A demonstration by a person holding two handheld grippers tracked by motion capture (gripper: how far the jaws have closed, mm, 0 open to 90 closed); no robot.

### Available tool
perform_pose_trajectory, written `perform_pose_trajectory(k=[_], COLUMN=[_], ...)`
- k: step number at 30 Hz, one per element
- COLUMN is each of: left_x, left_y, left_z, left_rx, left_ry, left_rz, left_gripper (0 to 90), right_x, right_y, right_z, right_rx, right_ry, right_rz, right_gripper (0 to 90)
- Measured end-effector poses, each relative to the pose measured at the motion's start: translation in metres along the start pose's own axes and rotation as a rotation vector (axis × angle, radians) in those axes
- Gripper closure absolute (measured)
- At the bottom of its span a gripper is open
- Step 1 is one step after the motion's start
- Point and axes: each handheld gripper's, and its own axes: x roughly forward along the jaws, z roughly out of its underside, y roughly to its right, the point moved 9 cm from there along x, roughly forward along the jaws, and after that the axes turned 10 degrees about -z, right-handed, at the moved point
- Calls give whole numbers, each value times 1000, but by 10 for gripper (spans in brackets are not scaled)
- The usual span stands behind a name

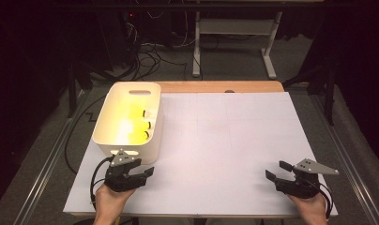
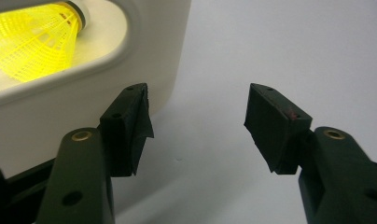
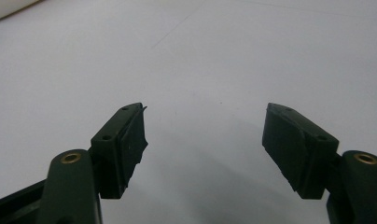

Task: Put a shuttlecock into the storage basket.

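**Empty jaws beside a bin of shuttlecocks**

Hands at the near edge: left gripper (image 1: 143, 172) and right gripper (image 1: 277, 170) both gape wide, holding nothing. Yellow shuttlecocks (image 1: 133, 123) lie in the white bin (image 1: 152, 143).

Left gripper view: bin wall (image 2: 84, 100) blocks a level reach (a nudge could shove it); shuttlecock (image 2: 35, 39) behind the handle slot.

Right gripper view: bare white tabletop (image 3: 200, 60).

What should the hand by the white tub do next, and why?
Probably lift the left gripper up over the rim of the white plastic tub. Its jaws stand open and empty beside the tub's wall, and the yellow feathered shuttlecocks lie inside, so it has to go over the rim to reach one.
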Motion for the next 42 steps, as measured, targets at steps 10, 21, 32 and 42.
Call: perform_pose_trajectory(k=[10,21,32,42], left_x=[-1,-3,-5,-4], left_y=[-7,-13,-24,-30], left_z=[3,9,17,23], left_rx=[-16,-40,-86,-105], left_ry=[18,45,98,110], left_rz=[-17,-31,-60,-70], left_gripper=[410,408,405,398], right_x=[0,-1,-1,-1], right_y=[0,0,0,0], right_z=[0,0,0,0], right_rx=[1,2,3,6], right_ry=[-1,2,2,2], right_rz=[0,0,0,2], right_gripper=[307,307,307,306])
